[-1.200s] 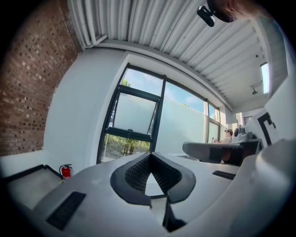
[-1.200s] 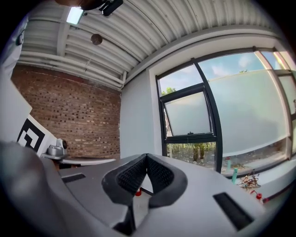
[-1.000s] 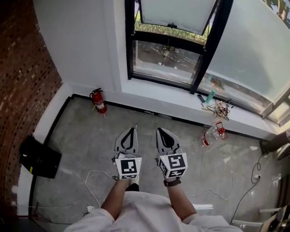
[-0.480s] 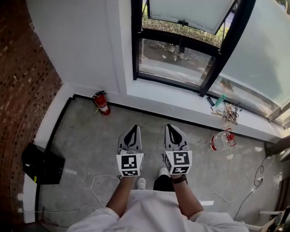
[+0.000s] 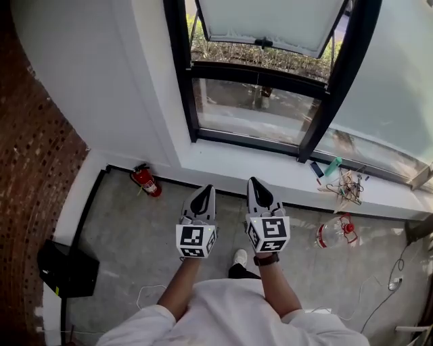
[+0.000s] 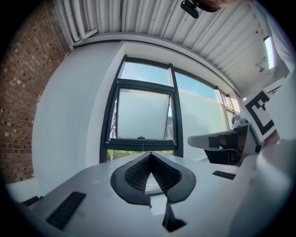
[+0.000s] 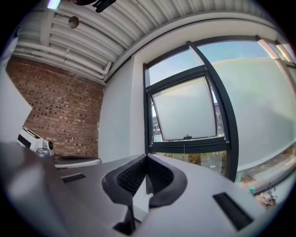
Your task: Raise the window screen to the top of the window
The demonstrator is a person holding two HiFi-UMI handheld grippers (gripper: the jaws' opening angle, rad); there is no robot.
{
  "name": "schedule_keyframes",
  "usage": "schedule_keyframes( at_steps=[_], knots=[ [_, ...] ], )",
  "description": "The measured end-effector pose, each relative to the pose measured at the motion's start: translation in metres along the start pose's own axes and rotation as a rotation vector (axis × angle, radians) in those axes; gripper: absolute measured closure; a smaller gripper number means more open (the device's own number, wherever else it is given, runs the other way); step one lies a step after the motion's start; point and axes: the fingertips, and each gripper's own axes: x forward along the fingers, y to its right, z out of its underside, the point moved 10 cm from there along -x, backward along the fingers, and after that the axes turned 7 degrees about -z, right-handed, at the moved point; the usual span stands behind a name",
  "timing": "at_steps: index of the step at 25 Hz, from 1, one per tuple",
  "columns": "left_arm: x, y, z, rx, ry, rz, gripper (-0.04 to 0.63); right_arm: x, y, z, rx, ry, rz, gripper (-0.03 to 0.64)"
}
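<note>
Concrete floor (image 5: 128,223) runs to the black-framed window (image 5: 179,74) ahead. Your left gripper (image 5: 206,190) and right gripper (image 5: 256,182) are both closed, empty. Well ahead and above them hangs the pale translucent window screen (image 5: 270,20): likely light and flimsy, so grip its small black bottom-edge tab (image 5: 264,42).

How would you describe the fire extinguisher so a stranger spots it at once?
Find the dark-framed window, then drop to the grey floor and go left toward the brick wall. The fire extinguisher sits at the foot of the white wall. It is solid red with a black top, unlike the clear, red-capped bottle further right.
</note>
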Motion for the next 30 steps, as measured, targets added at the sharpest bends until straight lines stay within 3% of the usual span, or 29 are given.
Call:
schedule_keyframes(
  at_steps=[3, 7, 12, 19, 23, 30],
  knots=[
    [0.059, 0.018, -0.017, 0.020, 0.046, 0.003, 0.595, 0.021, 0.045, -0.019, -0.037, 0.056, 0.030, 0.617],
    [0.106, 0.046, -0.010, 0.028, 0.024, 0.028, 0.595, 0.047, 0.068, -0.011, -0.021, 0.062, -0.061, 0.617],
    [0.145, 0.034, -0.005, 0.036, -0.008, -0.006, 0.595, 0.084, 0.084, -0.010, -0.067, 0.061, -0.142, 0.617],
    [0.234, -0.008, 0.007, -0.001, -0.017, 0.005, 0.595, 0.157, 0.131, 0.009, -0.048, 0.018, -0.074, 0.617],
    [0.311, -0.021, 0.011, -0.009, -0.007, 0.069, 0.595, 0.213, 0.171, 0.006, -0.063, 0.007, -0.016, 0.617],
    [0.438, -0.060, -0.026, -0.018, 0.062, 0.196, 0.595, 0.318, 0.207, -0.026, -0.144, 0.024, 0.038, 0.617]
  ],
)
